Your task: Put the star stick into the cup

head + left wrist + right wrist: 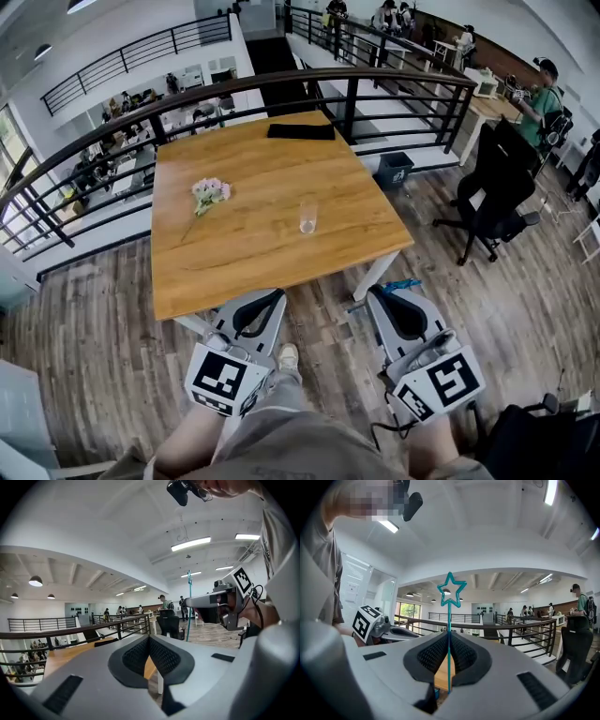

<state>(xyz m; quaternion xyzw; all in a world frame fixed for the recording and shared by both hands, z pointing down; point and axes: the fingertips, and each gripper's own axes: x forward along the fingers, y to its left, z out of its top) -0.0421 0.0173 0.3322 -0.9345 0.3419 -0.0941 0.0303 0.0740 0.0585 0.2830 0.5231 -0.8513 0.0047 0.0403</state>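
Note:
The star stick [449, 620] is a thin teal rod topped by an outlined star. It stands upright between the pads of my right gripper [449, 644], which is shut on it. In the head view that gripper [377, 294] hovers just off the table's near right corner, a bit of the teal stick [399, 284] showing at its tip. The cup [307, 217], a small clear glass, stands on the wooden table [253, 253] right of centre. My left gripper [277, 296] is at the table's near edge, jaws shut and empty [149, 645].
A small bunch of pale flowers [210, 192] lies left of the cup and a black flat item [300, 131] at the far edge. A black railing [394, 80] runs behind the table. A black office chair [497, 192] stands at the right, with people beyond.

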